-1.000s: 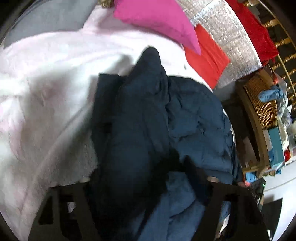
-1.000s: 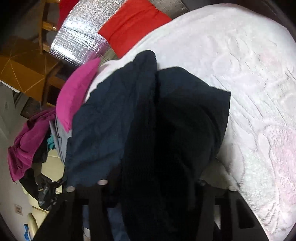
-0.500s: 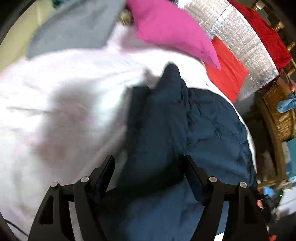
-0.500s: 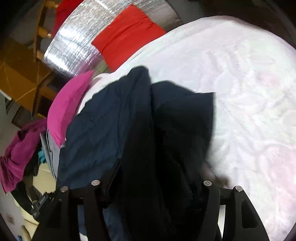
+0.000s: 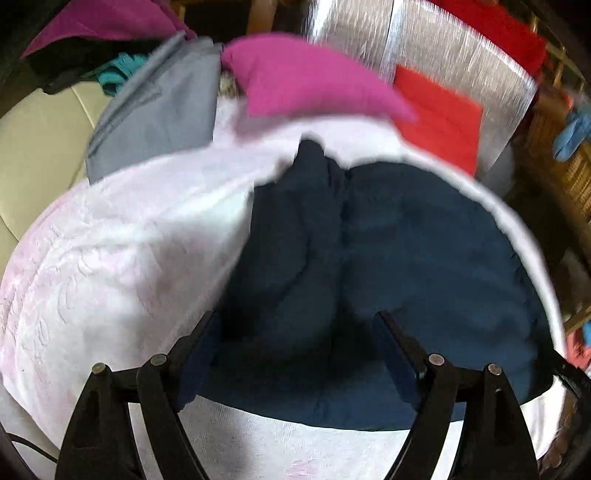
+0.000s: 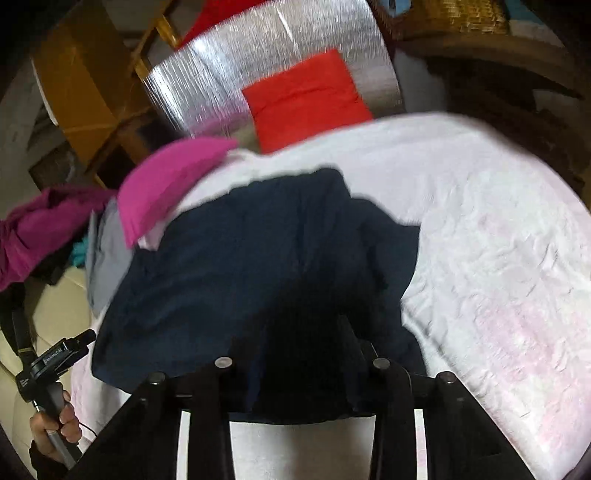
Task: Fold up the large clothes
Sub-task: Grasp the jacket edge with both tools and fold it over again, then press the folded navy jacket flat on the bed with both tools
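Nearest the left wrist camera, the left hand-held gripper (image 5: 295, 339) has its two black fingers spread wide, with the near edge of the navy jacket (image 5: 388, 258) lying between them; the fingers hold nothing. In the right wrist view the right hand-held gripper (image 6: 299, 347) points into dark folds of the same navy jacket (image 6: 240, 266); its finger ends are lost in the black cloth, so I cannot tell whether it grips the fabric or how far apart the fingers stand. At the lower left of that view a hand (image 6: 59, 421) holds the handle of the other tool. The jacket lies bunched on a pale pink-white quilted blanket (image 5: 110, 258) that covers the bed, toward its right side in the left view, with a ridge of cloth running up its middle. Beyond the jacket a magenta pillow (image 5: 306, 85) rests at the far edge of the blanket, and a grey garment (image 5: 155, 110) lies just beside it to the left. Farther back, a red cloth (image 6: 306, 99) lies against a silver foil panel (image 6: 229, 70), and a wicker basket (image 6: 465, 14) sits behind.
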The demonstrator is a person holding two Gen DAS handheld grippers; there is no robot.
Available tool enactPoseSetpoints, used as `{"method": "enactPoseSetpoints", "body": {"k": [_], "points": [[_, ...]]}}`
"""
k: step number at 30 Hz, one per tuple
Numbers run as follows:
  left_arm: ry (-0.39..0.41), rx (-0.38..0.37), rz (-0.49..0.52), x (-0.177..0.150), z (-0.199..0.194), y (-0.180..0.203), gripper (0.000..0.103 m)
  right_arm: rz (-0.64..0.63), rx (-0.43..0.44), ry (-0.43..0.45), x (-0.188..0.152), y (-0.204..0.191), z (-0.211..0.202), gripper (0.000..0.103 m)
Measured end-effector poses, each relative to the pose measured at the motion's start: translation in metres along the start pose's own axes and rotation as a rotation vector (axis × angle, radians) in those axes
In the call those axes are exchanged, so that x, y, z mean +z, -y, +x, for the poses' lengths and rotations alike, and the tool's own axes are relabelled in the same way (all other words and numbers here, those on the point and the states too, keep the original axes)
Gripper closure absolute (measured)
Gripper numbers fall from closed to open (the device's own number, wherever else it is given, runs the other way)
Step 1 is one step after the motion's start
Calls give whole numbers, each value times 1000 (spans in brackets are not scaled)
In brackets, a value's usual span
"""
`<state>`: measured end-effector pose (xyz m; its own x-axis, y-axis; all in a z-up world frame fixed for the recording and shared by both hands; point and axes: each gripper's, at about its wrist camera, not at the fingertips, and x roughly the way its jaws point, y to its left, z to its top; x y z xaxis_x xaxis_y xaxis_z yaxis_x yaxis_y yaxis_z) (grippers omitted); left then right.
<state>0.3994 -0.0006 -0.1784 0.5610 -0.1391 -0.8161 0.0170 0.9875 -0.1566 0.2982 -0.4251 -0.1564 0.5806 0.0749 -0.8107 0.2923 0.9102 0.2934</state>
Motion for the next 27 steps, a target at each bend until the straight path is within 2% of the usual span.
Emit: {"method": "enactPoseSetpoints", "body": {"k": [1,3,5,6,10,13,15,17,19,21,23,25,27], "points": [[-37,34,27,-2,13,2,18,14,-22,-42,-1,4,11,68],[-46,56,46,-6,22,4,16,33,-29,-93,2,4,28,71],[-41,65,51,-4,17,4,16,25,-31,-75,5,0,22,71],[-26,70,52,-3,12,5,16,30,-15,-62,7,-3,16,67],[74,71,99,-2,-12,18,16,6,68,18,11,-23,-3,68],[110,48,141,-6,-18,35,16,-34,110,-4,10,-49,6,68],[73,52,180,-8,-6,45,16,-65,111,-49,8,-67,24,68],[16,98,216,-13,13,53,14,-104,55,-88,5,-80,44,68],[27,128,236,-14,18,56,11,-119,34,-105,4,-84,51,67],[22,131,251,-13,16,56,11,-87,67,-111,8,-80,49,68],[21,109,220,-10,12,51,11,-43,113,-79,15,-70,39,67],[35,85,182,-7,5,46,11,-20,95,8,28,-60,24,67],[62,92,159,-5,-1,45,11,9,69,64,40,-47,17,67]]}}
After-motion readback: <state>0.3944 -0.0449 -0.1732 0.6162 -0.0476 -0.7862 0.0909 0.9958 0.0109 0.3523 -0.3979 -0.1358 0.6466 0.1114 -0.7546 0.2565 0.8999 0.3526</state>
